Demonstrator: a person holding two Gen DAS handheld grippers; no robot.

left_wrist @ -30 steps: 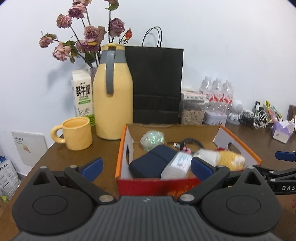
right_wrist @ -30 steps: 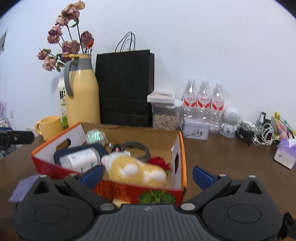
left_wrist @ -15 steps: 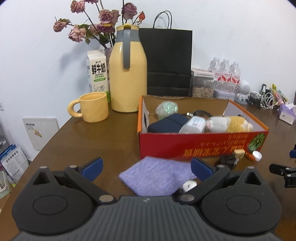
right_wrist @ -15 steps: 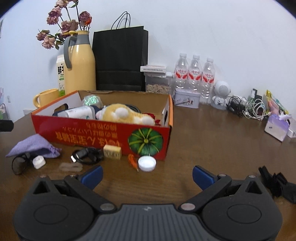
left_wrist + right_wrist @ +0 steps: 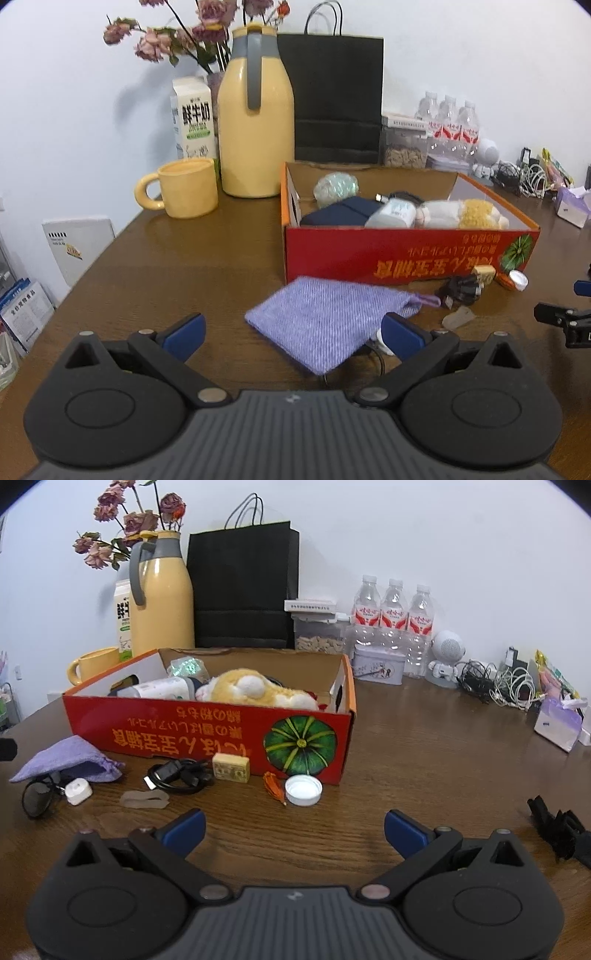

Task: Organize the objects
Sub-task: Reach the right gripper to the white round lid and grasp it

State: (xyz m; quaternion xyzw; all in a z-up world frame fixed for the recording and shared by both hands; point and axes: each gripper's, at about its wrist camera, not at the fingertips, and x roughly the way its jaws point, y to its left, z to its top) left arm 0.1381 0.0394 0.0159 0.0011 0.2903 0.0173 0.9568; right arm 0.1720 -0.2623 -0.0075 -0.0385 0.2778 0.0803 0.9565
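Note:
A red cardboard box [image 5: 402, 251] [image 5: 207, 734] on the brown table holds a yellow plush toy [image 5: 255, 692], a white bottle [image 5: 393, 214], a navy case [image 5: 340, 216] and a greenish ball [image 5: 335, 186]. In front of it lie a purple cloth pouch [image 5: 325, 321] [image 5: 70, 758], a black cable [image 5: 181, 775], a small tan block [image 5: 231, 768], a white cap [image 5: 303, 791], an orange bit [image 5: 272, 786], a white earbud case [image 5: 78, 792] and dark glasses [image 5: 37, 797]. My left gripper [image 5: 291, 332] is open just before the pouch. My right gripper [image 5: 293, 829] is open, short of the cap.
Behind the box stand a yellow jug [image 5: 255, 122], a yellow mug [image 5: 184, 188], a milk carton [image 5: 192, 118], dried flowers [image 5: 125, 524], a black paper bag [image 5: 243, 587], a snack jar [image 5: 319, 627] and three water bottles [image 5: 393, 620]. Cables [image 5: 506, 686] and a black strap [image 5: 557, 830] lie right.
Both grippers have pulled back from over the box toward the near table edge, so the pouch and small items in front of the box came into view. Both stayed open.

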